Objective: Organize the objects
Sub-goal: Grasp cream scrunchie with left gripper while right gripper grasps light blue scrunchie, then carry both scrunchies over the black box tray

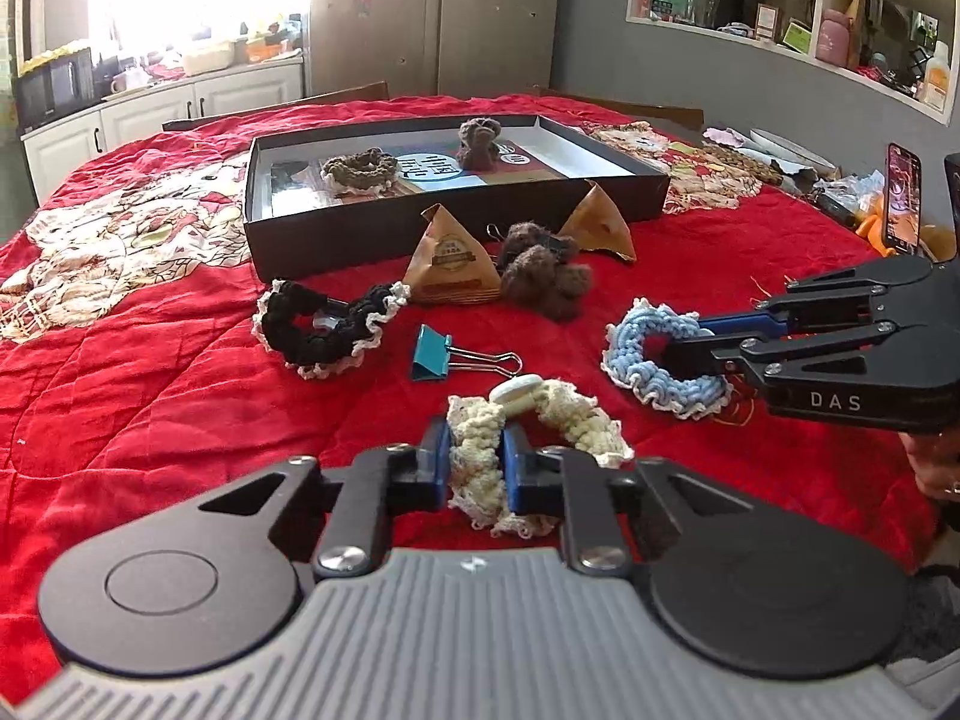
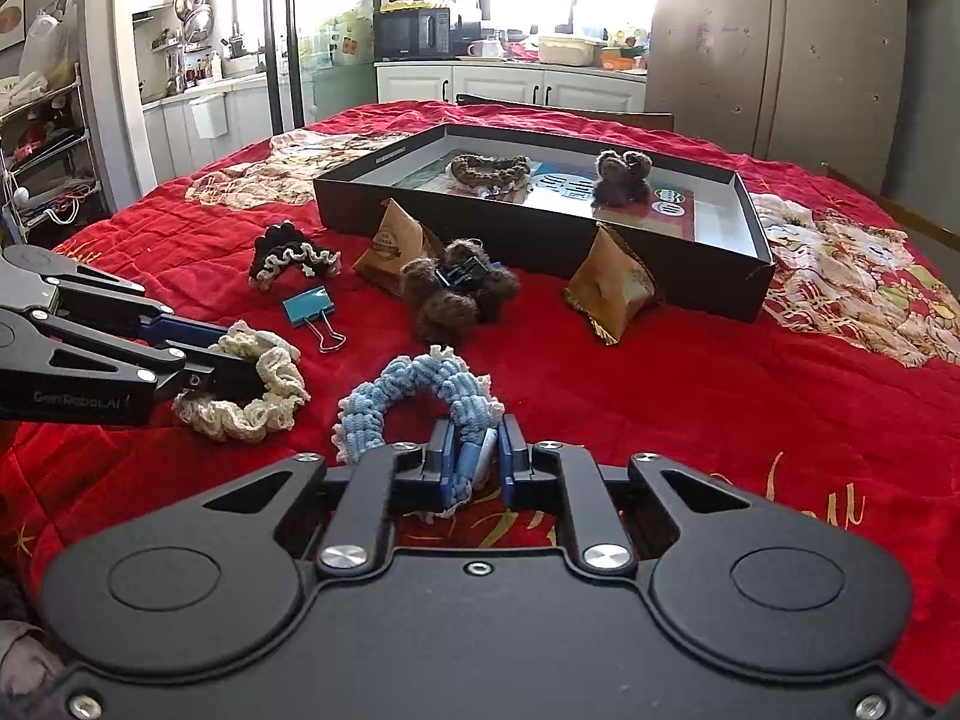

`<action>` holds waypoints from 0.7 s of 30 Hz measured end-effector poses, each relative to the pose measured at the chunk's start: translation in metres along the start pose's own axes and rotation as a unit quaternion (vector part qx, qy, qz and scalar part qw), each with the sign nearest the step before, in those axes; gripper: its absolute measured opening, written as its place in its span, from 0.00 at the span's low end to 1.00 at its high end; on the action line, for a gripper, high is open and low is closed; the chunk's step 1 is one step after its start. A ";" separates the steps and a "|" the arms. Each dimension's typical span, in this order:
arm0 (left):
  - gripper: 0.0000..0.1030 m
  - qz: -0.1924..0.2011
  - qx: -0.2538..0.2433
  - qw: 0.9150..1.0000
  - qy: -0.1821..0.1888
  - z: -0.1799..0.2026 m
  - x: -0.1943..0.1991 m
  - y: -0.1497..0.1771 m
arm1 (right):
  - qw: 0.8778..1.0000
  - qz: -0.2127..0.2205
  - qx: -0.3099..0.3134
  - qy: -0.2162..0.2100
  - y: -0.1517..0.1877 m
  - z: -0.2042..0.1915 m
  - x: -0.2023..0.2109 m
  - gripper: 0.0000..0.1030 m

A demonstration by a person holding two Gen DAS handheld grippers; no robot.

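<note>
A red quilted cloth (image 1: 150,360) covers the whole table. Toward its far side sits a shallow black box (image 1: 624,189), open at the top, and inside it lie a brown crocheted ring (image 1: 360,168) and a small brown knitted figure (image 1: 478,144).

Just in front of the box's near wall stand two tan pyramid-shaped packets (image 1: 454,261), with a clump of dark brown woolly pieces (image 1: 543,276) between them; a black clip is caught in that clump. To the left of the clump lies a black crocheted ring with a white frilled edge (image 1: 318,324), and a teal binder clip (image 1: 433,354) rests on the cloth near it.

Closer to the cameras, the left gripper (image 1: 477,459) is clenched on the near side of a cream crocheted ring (image 1: 540,420), which lies on the cloth; a pale oval piece sits at the ring's far side. Well apart to the right, the right gripper (image 2: 474,459) is clamped on the near edge of a blue crocheted ring with a white frill (image 2: 420,402), and the ring stands up off the cloth in an arch. Both rings lie in front of the box, outside it.
</note>
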State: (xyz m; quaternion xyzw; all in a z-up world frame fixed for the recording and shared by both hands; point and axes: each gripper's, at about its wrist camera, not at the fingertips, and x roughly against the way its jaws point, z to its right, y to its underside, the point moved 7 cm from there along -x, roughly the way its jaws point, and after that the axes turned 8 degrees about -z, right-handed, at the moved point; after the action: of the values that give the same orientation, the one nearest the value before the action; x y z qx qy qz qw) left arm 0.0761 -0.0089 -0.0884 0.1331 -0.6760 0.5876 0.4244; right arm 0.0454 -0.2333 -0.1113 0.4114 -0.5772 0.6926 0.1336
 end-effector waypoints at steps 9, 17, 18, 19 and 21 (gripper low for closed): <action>0.16 0.001 0.007 1.000 0.009 0.000 0.003 -0.001 | 1.000 0.001 -0.003 -0.002 -0.001 0.001 0.001 0.13; 0.15 0.012 0.005 1.000 0.016 0.004 0.011 -0.007 | 1.000 0.012 -0.003 -0.002 -0.008 0.003 0.010 0.13; 0.15 0.015 0.003 1.000 0.016 0.004 0.013 -0.009 | 1.000 0.015 -0.004 -0.002 -0.009 0.004 0.012 0.13; 0.15 0.018 0.002 1.000 0.016 0.005 0.014 -0.011 | 1.000 0.018 -0.005 -0.002 -0.011 0.005 0.014 0.13; 0.15 0.025 0.001 1.000 0.015 0.005 0.018 -0.016 | 1.000 0.024 -0.008 -0.002 -0.015 0.008 0.018 0.13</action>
State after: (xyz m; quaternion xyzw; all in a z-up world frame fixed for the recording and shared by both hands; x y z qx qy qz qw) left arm 0.0739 -0.0122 -0.0645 0.1078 -0.6723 0.6004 0.4194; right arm 0.0472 -0.2412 -0.0876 0.3980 -0.5929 0.6898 0.1192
